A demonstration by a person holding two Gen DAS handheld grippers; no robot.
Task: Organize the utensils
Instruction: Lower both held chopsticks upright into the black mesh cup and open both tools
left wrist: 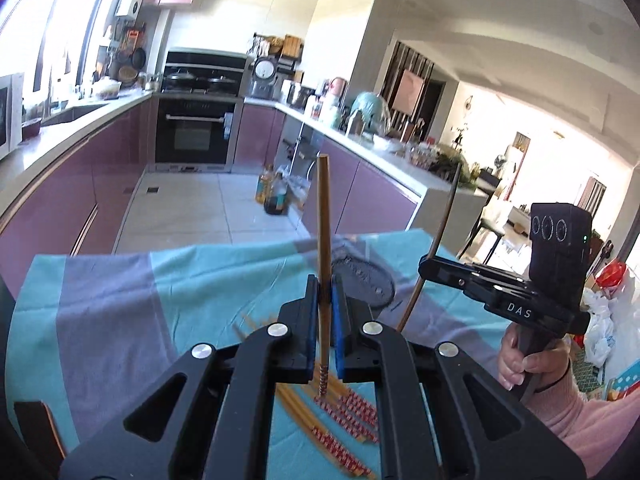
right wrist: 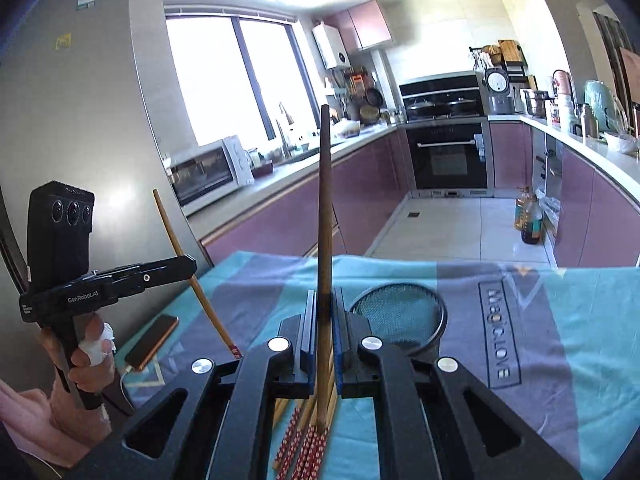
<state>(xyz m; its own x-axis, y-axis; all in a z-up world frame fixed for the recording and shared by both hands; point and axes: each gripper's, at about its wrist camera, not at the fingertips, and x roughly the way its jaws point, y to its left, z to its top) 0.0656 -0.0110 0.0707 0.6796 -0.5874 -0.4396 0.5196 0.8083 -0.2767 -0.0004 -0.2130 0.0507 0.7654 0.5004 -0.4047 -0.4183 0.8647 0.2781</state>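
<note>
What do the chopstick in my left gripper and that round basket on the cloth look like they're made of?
Chopstick in the left gripper: pale matte tan, probably bamboo or wood, with a red-patterned end. Basket: black, see-through fine grid under a solid rim, likely metal wire mesh.

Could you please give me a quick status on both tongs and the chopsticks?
Left tongs shut on light chopstick, upright. Right tongs shut on dark chopstick. Mesh holder ahead, nothing blocking.
</note>
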